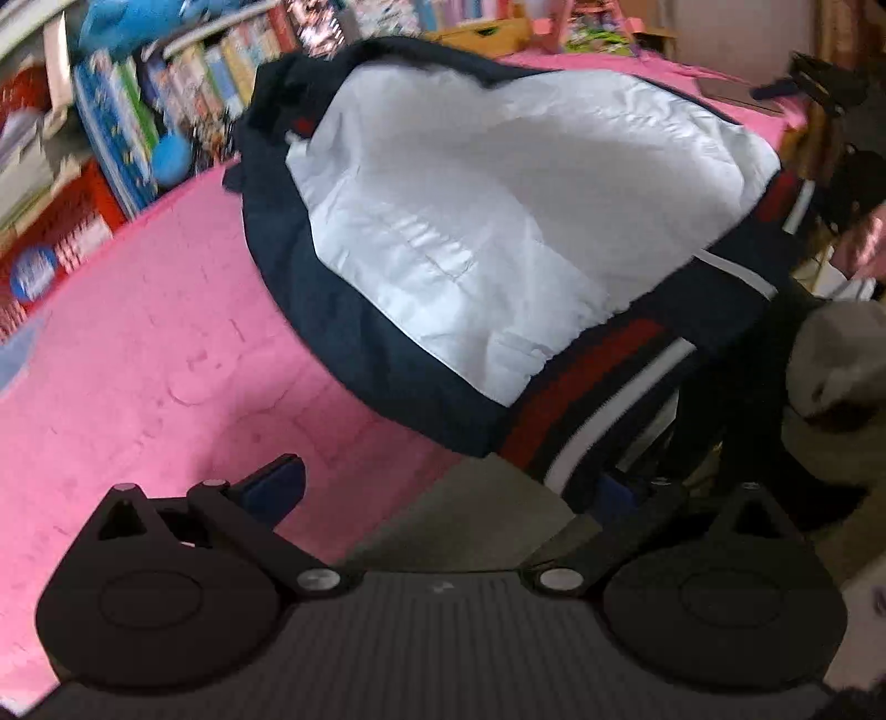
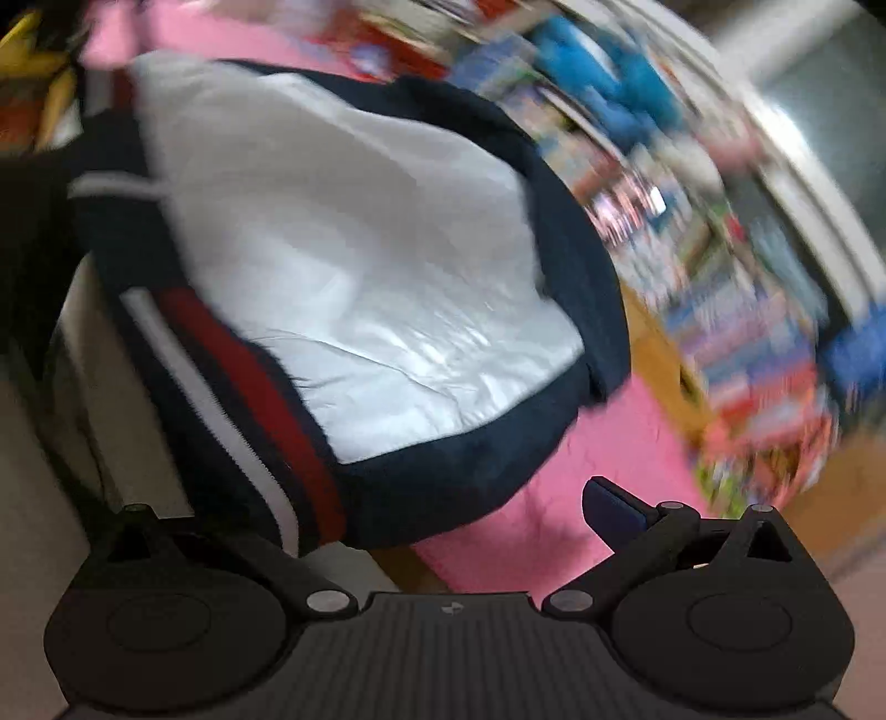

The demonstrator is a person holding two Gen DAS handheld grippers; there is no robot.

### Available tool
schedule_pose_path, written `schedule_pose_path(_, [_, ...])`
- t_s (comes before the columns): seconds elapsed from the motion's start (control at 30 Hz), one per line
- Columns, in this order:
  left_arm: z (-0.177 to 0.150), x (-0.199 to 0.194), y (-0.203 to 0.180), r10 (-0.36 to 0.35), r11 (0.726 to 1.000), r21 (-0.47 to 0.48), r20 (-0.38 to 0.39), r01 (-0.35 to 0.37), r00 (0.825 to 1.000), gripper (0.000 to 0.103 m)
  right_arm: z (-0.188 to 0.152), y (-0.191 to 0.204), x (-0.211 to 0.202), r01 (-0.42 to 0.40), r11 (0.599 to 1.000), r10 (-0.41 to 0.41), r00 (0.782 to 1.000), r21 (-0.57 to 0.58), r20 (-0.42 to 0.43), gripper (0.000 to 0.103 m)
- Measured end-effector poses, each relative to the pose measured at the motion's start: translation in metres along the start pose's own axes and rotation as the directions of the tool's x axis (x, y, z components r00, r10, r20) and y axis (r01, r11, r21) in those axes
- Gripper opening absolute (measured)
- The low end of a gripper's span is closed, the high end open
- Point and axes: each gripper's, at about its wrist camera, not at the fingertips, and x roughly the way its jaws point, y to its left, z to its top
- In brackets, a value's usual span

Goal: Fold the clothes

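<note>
Looks like a home, prob. a kid's room or playroom: crowded shelves of colourful books & boxed games (image 1: 183,94) along the wall, a bright blue plush toy (image 1: 127,22) on top, and a fuzzy pink blanket-covered surface (image 1: 138,343) in front. Bkgd blurred in right wrist view.

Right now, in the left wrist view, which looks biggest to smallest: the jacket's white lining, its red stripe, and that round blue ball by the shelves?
1. white lining, by far the largest.
2. red stripe, a long narrow band.
3. blue ball, smallest, though it lies farther from the camera, so its true size is unsure.
</note>
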Motion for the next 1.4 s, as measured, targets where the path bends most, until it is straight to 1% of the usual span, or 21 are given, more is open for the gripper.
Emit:
schedule_pose_path(0.1, [0.002,-0.022,0.019,-0.06,0.995,-0.076,0.083,0.066,0.995,0.103,-0.002,-0.019,-0.017,-0.045,0.998,0.045,0.999,0.046,0.012,0.103])
schedule_pose_path(0.2, [0.01,-0.032,0.047,-0.13,0.963,-0.203,0.218,0.175,0.967,0.103,-0.003,-0.043,-0.028,-0.105,0.981,0.094,0.993,0.163,0.076,0.103])
schedule_pose_path(0.27, [0.023,-0.026,0.063,-0.16,0.927,-0.284,0.297,0.247,0.941,0.103,-0.005,-0.059,-0.021,-0.173,0.932,0.137,0.982,0.317,0.134,0.103])
schedule_pose_path(0.37, [0.041,-0.016,0.086,-0.224,0.837,-0.397,0.381,0.377,0.897,0.103,-0.013,-0.068,-0.001,-0.327,0.831,0.29,0.945,0.451,0.151,0.103])
schedule_pose_path(0.4, [0.045,-0.012,0.094,-0.226,0.814,-0.424,0.397,0.396,0.889,0.103,-0.016,-0.066,0.002,-0.362,0.818,0.339,0.931,0.447,0.133,0.103])
schedule_pose_path(0.43, [0.05,-0.007,0.101,-0.227,0.79,-0.451,0.414,0.415,0.882,0.103,-0.019,-0.059,0.001,-0.348,0.839,0.342,0.935,0.417,0.093,0.103])
schedule_pose_path(0.47, [0.056,-0.001,0.107,-0.193,0.786,-0.478,0.411,0.391,0.891,0.103,-0.022,-0.051,0.0,-0.328,0.864,0.336,0.941,0.382,0.049,0.103])
schedule_pose_path(0.53, [0.072,0.015,0.114,-0.048,0.81,-0.533,0.356,0.245,0.933,0.103,-0.026,-0.04,-0.005,-0.294,0.902,0.313,0.95,0.318,-0.012,0.103])
schedule_pose_path(0.57, [0.081,0.024,0.118,0.024,0.813,-0.556,0.331,0.175,0.943,0.103,-0.028,-0.036,-0.008,-0.279,0.915,0.299,0.954,0.293,-0.026,0.103])
schedule_pose_path(0.63, [0.099,0.048,0.123,0.141,0.806,-0.588,0.297,0.065,0.944,0.103,-0.028,-0.04,-0.017,-0.277,0.913,0.289,0.957,0.299,0.006,0.103])
schedule_pose_path(0.73, [0.124,0.084,0.131,0.204,0.795,-0.606,0.284,0.01,0.937,0.103,-0.022,-0.06,-0.03,-0.285,0.89,0.254,0.958,0.357,0.131,0.103])
schedule_pose_path(0.83, [0.15,0.127,0.133,0.184,0.806,-0.591,0.223,-0.018,0.957,0.103,-0.014,-0.093,-0.027,-0.315,0.833,0.196,0.937,0.454,0.289,0.103])
schedule_pose_path(0.9, [0.162,0.156,0.129,0.214,0.812,-0.575,0.137,-0.098,0.967,0.102,-0.013,-0.122,-0.009,-0.338,0.782,0.159,0.92,0.523,0.357,0.103])
schedule_pose_path(0.93, [0.167,0.17,0.127,0.235,0.813,-0.564,0.09,-0.146,0.968,0.082,-0.014,-0.14,0.006,-0.345,0.757,0.151,0.919,0.555,0.365,0.103])
schedule_pose_path(0.97, [0.172,0.183,0.125,0.263,0.813,-0.546,0.035,-0.202,0.964,0.041,-0.013,-0.152,0.024,-0.336,0.733,0.142,0.926,0.591,0.351,0.103])
schedule_pose_path(1.03, [0.177,0.203,0.119,0.32,0.804,-0.511,-0.06,-0.304,0.945,0.023,-0.009,-0.174,0.057,-0.307,0.691,0.124,0.942,0.655,0.312,0.103])
schedule_pose_path(1.07, [0.177,0.203,0.12,0.328,0.796,-0.522,-0.056,-0.307,0.943,0.014,-0.007,-0.182,0.07,-0.285,0.68,0.109,0.95,0.675,0.291,0.103])
schedule_pose_path(1.17, [0.174,0.177,0.123,0.394,0.78,-0.538,0.024,-0.32,0.919,0.013,0.002,-0.186,0.092,-0.19,0.698,0.036,0.972,0.69,0.23,0.103])
schedule_pose_path(1.27, [0.163,0.152,0.131,0.438,0.777,-0.531,0.071,-0.338,0.896,0.014,0.005,-0.181,0.103,-0.143,0.724,0.032,0.984,0.675,0.174,0.103])
schedule_pose_path(1.33, [0.15,0.144,0.139,0.469,0.766,-0.525,0.063,-0.371,0.881,0.015,0.003,-0.167,0.117,-0.13,0.743,0.062,0.99,0.657,0.127,0.101])
schedule_pose_path(1.4, [0.135,0.149,0.149,0.479,0.748,-0.531,0.018,-0.398,0.877,0.018,0.002,-0.155,0.132,-0.108,0.763,0.081,0.994,0.638,0.071,0.099])
